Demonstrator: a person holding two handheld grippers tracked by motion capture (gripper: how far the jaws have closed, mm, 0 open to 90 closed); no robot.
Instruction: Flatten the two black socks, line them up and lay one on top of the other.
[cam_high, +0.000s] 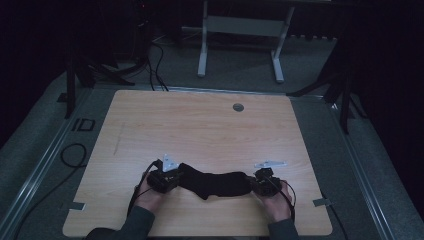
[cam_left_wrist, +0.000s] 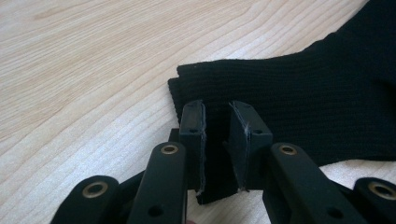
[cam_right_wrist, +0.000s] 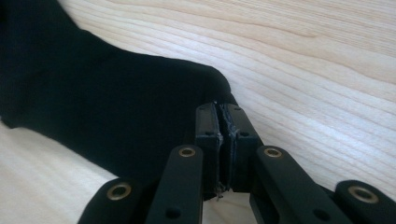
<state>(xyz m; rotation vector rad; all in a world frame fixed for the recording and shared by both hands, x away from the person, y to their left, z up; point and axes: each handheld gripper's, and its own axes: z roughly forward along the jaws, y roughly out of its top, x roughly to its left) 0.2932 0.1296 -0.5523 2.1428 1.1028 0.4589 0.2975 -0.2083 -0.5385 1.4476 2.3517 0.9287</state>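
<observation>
A black sock (cam_high: 215, 184) lies stretched along the near part of the wooden table (cam_high: 200, 125), between my two grippers. My left gripper (cam_high: 175, 179) is at its left end. In the left gripper view the ribbed cuff (cam_left_wrist: 303, 102) runs in between the jaws of that gripper (cam_left_wrist: 217, 109), and dark fabric fills the gap between the pads. My right gripper (cam_high: 256, 181) is at the other end. Seen from the right gripper view, the jaws (cam_right_wrist: 219, 108) stand almost together, pinching a thin edge of the sock (cam_right_wrist: 93, 107) just above the tabletop.
A round grommet hole (cam_high: 238, 107) sits near the table's far edge. Small tape marks (cam_high: 76, 205) (cam_high: 320, 202) lie at the near corners. Beyond the table stand a white desk frame (cam_high: 240, 30) and dark stands, and cables (cam_high: 75, 155) trail on the floor at the left.
</observation>
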